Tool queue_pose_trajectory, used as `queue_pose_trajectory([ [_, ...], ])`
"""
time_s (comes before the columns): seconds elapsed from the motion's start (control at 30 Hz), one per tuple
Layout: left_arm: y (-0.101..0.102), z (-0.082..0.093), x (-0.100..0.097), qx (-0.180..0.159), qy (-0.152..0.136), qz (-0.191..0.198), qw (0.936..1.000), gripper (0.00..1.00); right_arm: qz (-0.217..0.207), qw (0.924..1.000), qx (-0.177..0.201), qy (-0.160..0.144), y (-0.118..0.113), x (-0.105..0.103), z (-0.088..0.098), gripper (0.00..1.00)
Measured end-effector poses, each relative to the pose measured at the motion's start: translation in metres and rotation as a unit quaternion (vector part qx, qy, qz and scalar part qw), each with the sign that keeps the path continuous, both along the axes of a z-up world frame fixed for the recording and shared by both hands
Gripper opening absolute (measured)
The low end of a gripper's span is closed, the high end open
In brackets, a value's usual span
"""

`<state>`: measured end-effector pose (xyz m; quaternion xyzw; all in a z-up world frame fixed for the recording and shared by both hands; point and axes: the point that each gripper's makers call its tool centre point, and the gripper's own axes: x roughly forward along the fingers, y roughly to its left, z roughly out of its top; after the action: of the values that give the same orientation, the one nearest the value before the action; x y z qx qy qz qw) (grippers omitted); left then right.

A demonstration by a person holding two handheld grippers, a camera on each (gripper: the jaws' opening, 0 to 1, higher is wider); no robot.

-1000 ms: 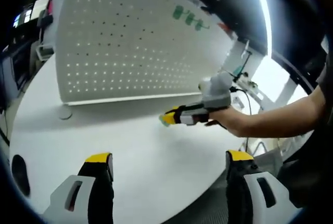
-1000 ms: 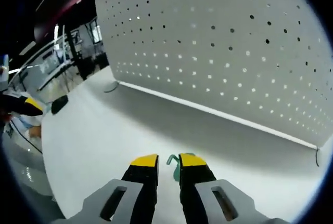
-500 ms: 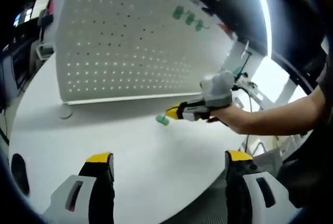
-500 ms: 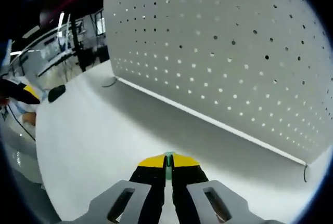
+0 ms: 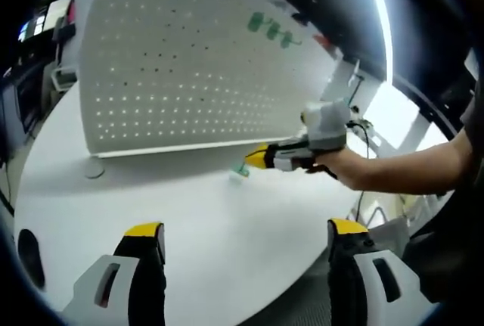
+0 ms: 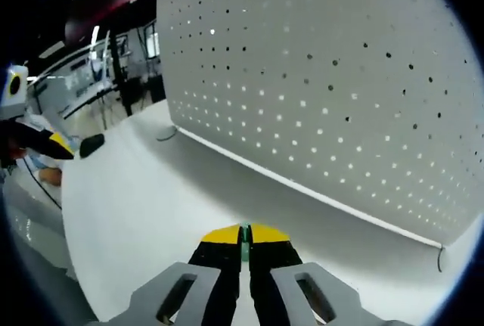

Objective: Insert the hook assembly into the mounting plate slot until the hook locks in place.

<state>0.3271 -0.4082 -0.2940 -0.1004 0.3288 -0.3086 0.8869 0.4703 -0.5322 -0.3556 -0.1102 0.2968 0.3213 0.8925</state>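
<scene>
Right gripper (image 6: 243, 234): jaws clamped on green hook assembly (image 5: 240, 171), now lifted off white table (image 5: 189, 212), closer to pegboard mounting plate (image 6: 340, 99) than second ago. Left gripper (image 5: 246, 229): jaws wide, empty, unmoved. Insertion pending; slot alignment next.

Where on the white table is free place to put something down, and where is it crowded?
The white table is bare between the left gripper and the pegboard. A small round disc lies near the board's left corner. It is busier on the right, where the right gripper holds a green hook.
</scene>
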Motion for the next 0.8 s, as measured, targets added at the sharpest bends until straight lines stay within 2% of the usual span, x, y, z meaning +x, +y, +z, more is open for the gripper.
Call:
queue_pose_trajectory([
  [0.3,0.009,0.002,0.001,-0.001,0.004,0.012,0.9999,0.9,0.03,0.9988,0.036,-0.012,0.005,-0.013,0.04,0.0],
  [0.57,0.009,0.005,0.0,-0.001,0.003,0.018,0.9998,0.88,0.072,0.9954,0.063,-0.007,0.02,-0.05,0.061,0.0],
  [0.8,0.007,0.01,-0.003,-0.015,0.003,0.016,0.9998,0.8,0.116,0.9886,0.096,-0.009,0.04,-0.091,0.079,0.0],
])
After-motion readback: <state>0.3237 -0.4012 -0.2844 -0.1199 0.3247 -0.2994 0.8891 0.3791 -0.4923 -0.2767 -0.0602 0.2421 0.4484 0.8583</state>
